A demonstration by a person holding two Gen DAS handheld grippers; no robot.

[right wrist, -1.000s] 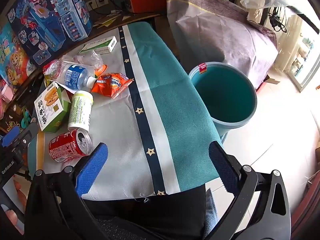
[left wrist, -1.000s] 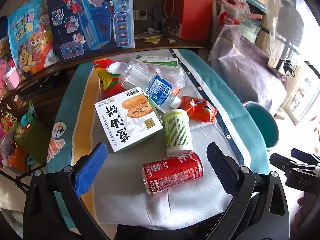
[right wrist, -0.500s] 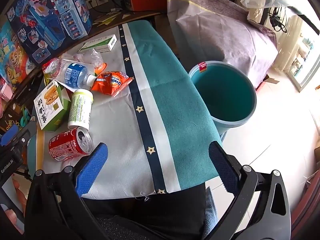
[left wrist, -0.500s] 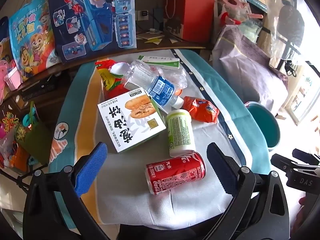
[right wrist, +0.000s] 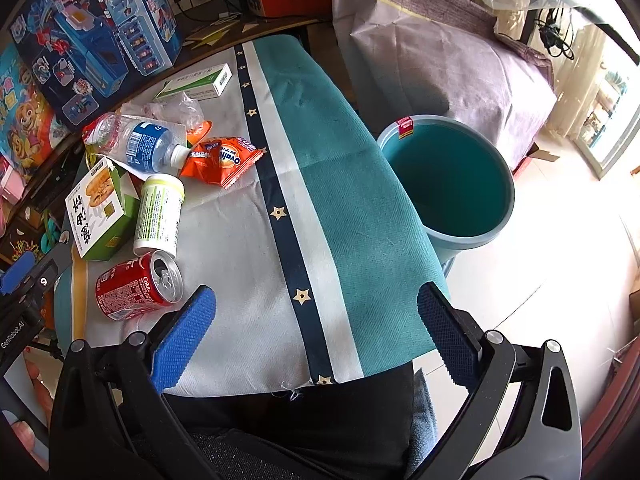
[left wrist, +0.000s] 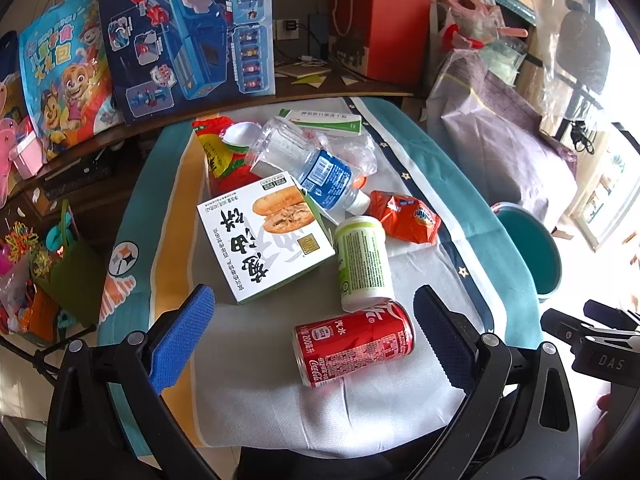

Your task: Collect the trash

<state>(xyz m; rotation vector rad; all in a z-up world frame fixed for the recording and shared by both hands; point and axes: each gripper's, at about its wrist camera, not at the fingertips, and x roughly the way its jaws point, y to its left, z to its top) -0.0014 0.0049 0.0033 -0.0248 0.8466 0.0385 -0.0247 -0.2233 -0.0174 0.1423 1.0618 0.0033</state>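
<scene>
Trash lies on the cloth-covered table: a red cola can on its side, a white-green bottle, a white-green snack box, a clear water bottle, an orange Ovaltine packet, a red-yellow bag and a flat green-white box. My left gripper is open, just above the can. My right gripper is open and empty over the table's near edge, with the can to its left. The teal bin stands on the floor at the right.
Toy boxes and red boxes stand behind the table. A purple-covered bundle sits behind the bin. Colourful toys hang at the left. The teal bin's rim shows beyond the table's right edge.
My left gripper has crept forward and slightly down toward the can, so the trash looks a little nearer. The right gripper has barely moved.
</scene>
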